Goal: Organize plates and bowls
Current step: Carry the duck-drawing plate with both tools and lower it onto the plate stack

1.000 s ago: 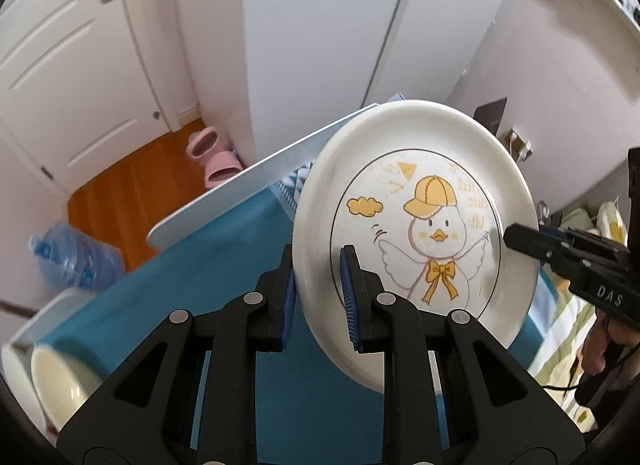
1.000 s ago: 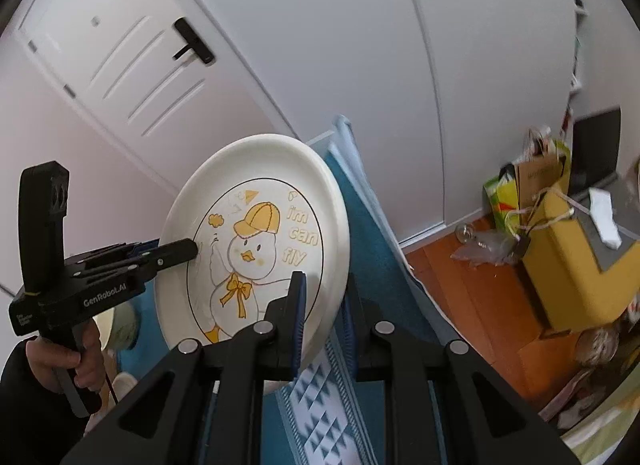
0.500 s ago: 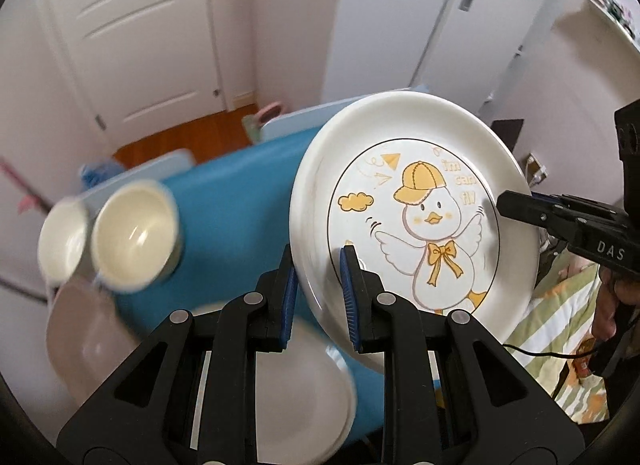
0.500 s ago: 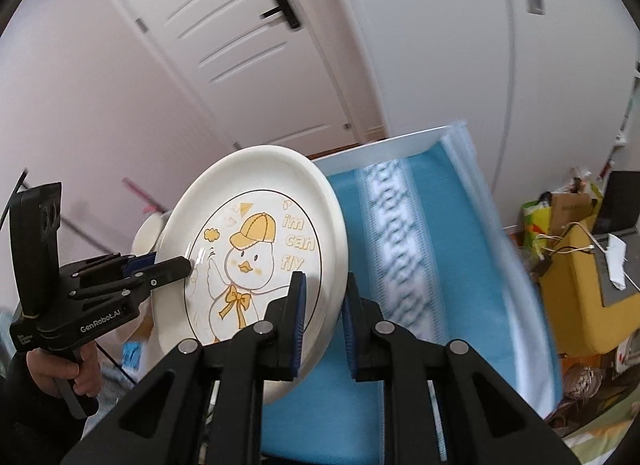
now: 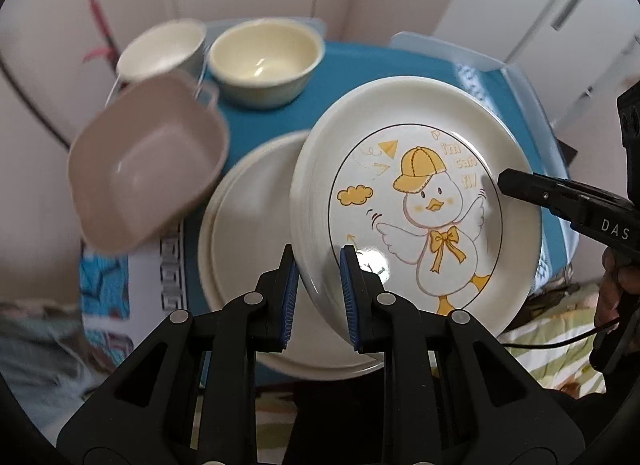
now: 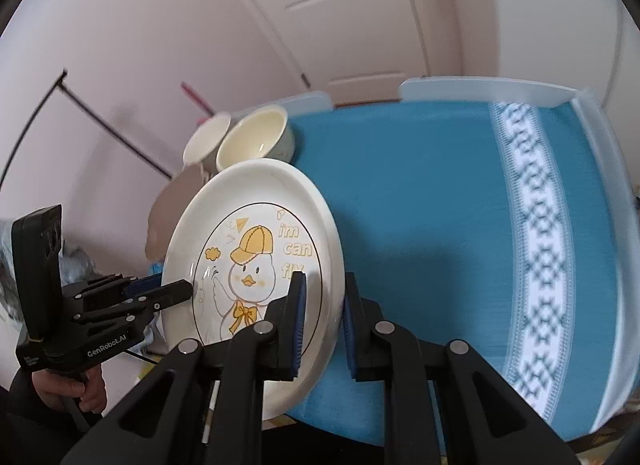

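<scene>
A white plate with a yellow duck drawing [image 5: 416, 201] is held tilted in the air by both grippers. My left gripper [image 5: 318, 297] is shut on its near rim. My right gripper [image 6: 322, 321] is shut on the opposite rim; the plate also shows in the right wrist view [image 6: 256, 265]. Under it a stack of plain white plates [image 5: 248, 249] lies on the blue cloth. A pinkish square bowl [image 5: 148, 169], a cream bowl [image 5: 264, 61] and a white bowl [image 5: 160, 51] sit behind the stack.
The table has a blue cloth [image 6: 420, 193] with a white patterned band [image 6: 540, 249] and a raised white edge [image 6: 484, 89]. A white door [image 6: 360, 5] and pink walls stand behind. Striped bedding [image 5: 552, 357] lies near the table.
Both grippers have swung the duck plate down and leftward, from facing the door to above the stack of white plates; the bowls have come into view.
</scene>
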Demonstrator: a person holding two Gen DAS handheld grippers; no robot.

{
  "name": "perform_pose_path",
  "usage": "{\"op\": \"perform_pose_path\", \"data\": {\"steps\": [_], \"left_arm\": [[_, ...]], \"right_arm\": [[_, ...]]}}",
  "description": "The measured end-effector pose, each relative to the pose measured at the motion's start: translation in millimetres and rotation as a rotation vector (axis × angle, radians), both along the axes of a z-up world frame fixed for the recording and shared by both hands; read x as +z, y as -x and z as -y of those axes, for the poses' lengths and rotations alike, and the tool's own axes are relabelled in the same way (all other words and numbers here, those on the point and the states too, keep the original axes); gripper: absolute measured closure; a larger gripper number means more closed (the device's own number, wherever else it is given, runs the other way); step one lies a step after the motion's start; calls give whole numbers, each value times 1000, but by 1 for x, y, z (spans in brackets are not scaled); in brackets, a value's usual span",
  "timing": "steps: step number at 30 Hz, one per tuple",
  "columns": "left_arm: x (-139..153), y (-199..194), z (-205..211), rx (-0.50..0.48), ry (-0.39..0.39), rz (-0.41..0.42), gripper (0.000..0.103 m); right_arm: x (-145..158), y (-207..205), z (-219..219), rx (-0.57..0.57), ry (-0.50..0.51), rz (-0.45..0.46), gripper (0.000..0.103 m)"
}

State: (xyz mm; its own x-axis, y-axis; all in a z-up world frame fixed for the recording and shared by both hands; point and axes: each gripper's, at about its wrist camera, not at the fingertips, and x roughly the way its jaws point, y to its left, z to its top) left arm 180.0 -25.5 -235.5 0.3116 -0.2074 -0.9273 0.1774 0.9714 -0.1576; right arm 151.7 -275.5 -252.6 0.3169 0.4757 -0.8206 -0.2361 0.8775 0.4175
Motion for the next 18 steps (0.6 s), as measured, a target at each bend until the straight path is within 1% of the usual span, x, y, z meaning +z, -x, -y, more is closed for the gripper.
{"op": "perform_pose_path", "data": {"steps": [1, 4, 7, 13, 18], "left_arm": [[-6, 9, -10, 13, 8, -10, 84], [-19, 11, -23, 52, 26, -34, 84], [-26, 11, -27, 74, 22, -47, 84], [-38, 8, -32, 83, -26, -66, 84], [-38, 7, -26, 71, -84, -48, 84]], "right_arm": [[-4, -2, -4, 12, 5, -8, 87], [-14, -7, -18, 53, 37, -22, 87], [-18, -15, -26, 77, 64, -22, 87], [-16, -22, -39, 113, 93, -20, 87], [-15, -22, -45, 145, 142, 5, 87]]}}
